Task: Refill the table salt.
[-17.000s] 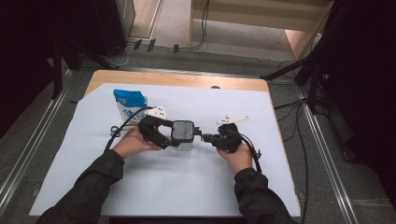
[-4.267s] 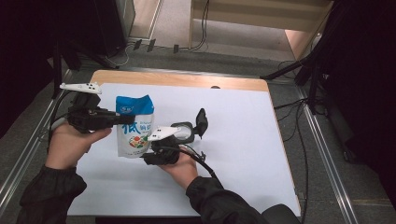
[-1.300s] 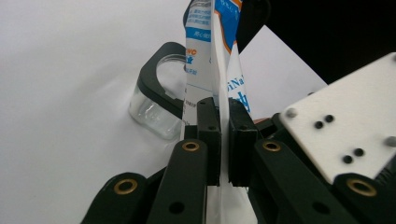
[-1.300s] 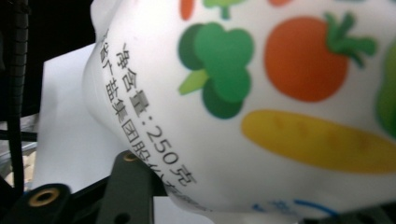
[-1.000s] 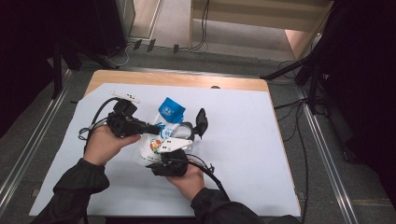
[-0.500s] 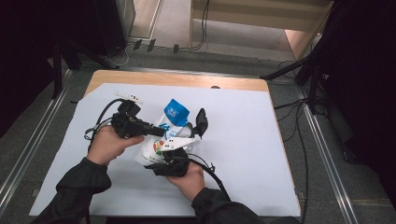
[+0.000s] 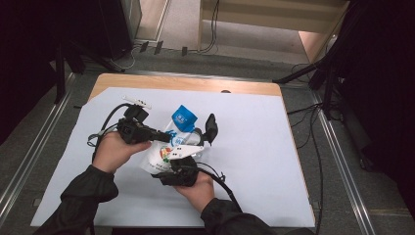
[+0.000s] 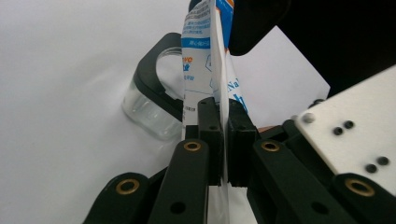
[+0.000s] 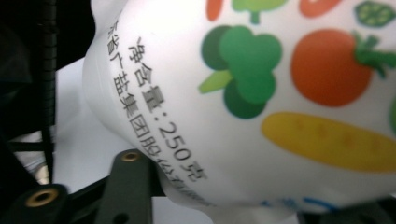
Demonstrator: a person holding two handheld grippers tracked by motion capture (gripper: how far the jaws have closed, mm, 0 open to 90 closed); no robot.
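The white-covered surface [image 7: 254, 161] carries everything. Near its left-centre a white and blue pouch [image 7: 171, 142] printed with vegetables is tilted, its long axis running from the fat lower end near the person up to the blue top, which points away and to the right over a clear container with a black lid [image 7: 208, 131]. The right tongs [image 7: 172, 164] cradle the pouch's bulging lower body at about half their spread. The left tongs [image 8: 223, 140] are clamped flat on the pouch's thin upper film, which stands edge-on between their pads.

Judging from this, the pouch could tip too steeply and spill past the container's mouth, or the slick film could slide out of the left tongs' narrow pinch if the right tongs squeeze the body harder.
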